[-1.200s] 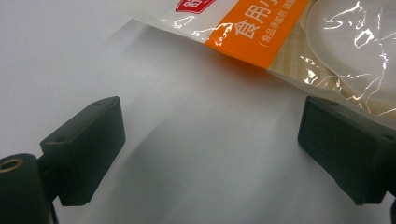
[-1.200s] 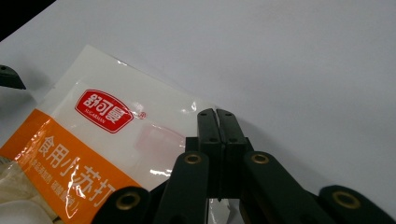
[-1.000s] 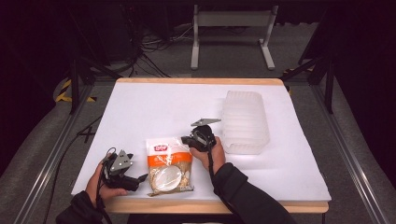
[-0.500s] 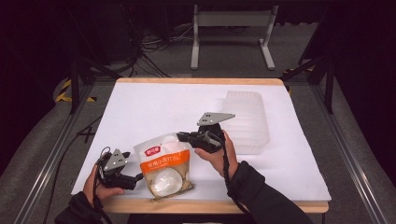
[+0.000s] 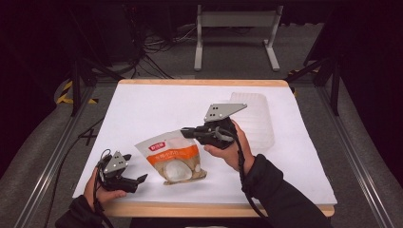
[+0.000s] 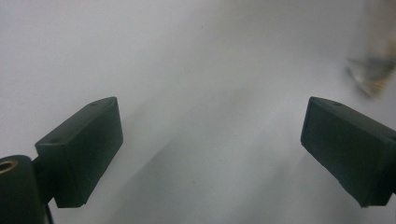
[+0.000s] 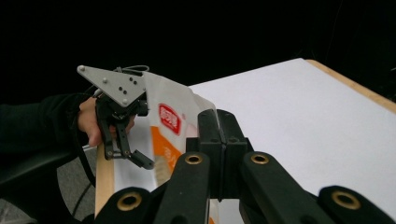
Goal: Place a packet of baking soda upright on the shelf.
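Observation:
An orange and white snack bag (image 5: pixel 172 156) stands tilted on the white table (image 5: pixel 157 109), its bottom edge down and its top corner lifted. My right gripper (image 5: pixel 184 131) is shut on that top edge and hangs above the table, jaws pointing left. In the right gripper view the shut gripper (image 7: pixel 218 122) pinches the bag (image 7: pixel 166 116) edge. My left gripper (image 5: pixel 141 178) rests near the front left edge, open, just left of the bag. In the left gripper view the gripper (image 6: pixel 212 140) has nothing between its wide jaws, and a blurred bag corner (image 6: pixel 369 74) lies beyond.
A stack of clear plastic containers (image 5: pixel 256 118) lies at the right of the table, behind my right hand. The wooden front edge (image 5: pixel 214 209) runs close under both forearms. Dark floor, cables and a metal stand (image 5: pixel 235 33) surround the table.
My right gripper has risen and shifted right, pulling the bag's top edge up so the bag went from lying flat to standing tilted. The left gripper stayed put.

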Tool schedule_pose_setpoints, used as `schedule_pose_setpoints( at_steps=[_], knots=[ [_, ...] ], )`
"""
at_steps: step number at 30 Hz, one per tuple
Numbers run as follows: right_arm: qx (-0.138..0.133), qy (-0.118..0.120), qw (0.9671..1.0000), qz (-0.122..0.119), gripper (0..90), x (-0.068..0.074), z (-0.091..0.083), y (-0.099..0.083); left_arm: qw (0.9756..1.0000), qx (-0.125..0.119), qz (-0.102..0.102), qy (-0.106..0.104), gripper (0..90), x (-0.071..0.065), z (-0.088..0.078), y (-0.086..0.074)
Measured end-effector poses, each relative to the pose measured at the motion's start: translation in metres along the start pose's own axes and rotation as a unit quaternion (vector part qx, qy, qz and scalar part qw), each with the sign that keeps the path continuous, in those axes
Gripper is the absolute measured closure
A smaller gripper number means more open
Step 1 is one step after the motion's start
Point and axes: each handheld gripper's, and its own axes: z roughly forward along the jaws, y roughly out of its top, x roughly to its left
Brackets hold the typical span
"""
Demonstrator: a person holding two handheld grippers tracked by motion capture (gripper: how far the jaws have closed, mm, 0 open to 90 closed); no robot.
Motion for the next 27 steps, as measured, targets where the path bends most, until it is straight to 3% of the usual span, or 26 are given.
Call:
schedule_pose_setpoints(
  at_steps=[3,8,14,16,19,27],
  knots=[
    [-0.001,-0.007,1.0,-0.003,90.0,-0.006,-0.01,0.003,0.9998,-0.017,-0.005,-0.009,4.9,0.001,-0.003,0.0],
    [-0.018,-0.018,0.9996,-0.007,90.0,-0.012,-0.026,0.011,1.0,0.006,0.001,-0.006,4.9,0.0,0.002,-0.001],
    [-0.036,-0.052,0.9978,-0.02,90.0,-0.028,-0.052,0.025,0.9999,0.005,0.002,-0.009,5.1,0.0,0.002,-0.001],
    [-0.04,-0.054,0.9975,-0.02,90.0,-0.031,-0.057,0.026,0.9999,0.007,0.001,-0.009,5.2,0.0,0.002,-0.001],
    [-0.053,-0.06,0.9961,-0.038,90.0,-0.04,-0.075,0.031,0.9999,0.007,0.004,-0.009,5.2,0.0,0.003,-0.001],
    [-0.06,-0.061,0.9944,-0.062,90.0,-0.049,-0.094,0.042,0.9999,0.009,0.004,-0.011,5.2,-0.001,0.004,0.0]
  ],
)
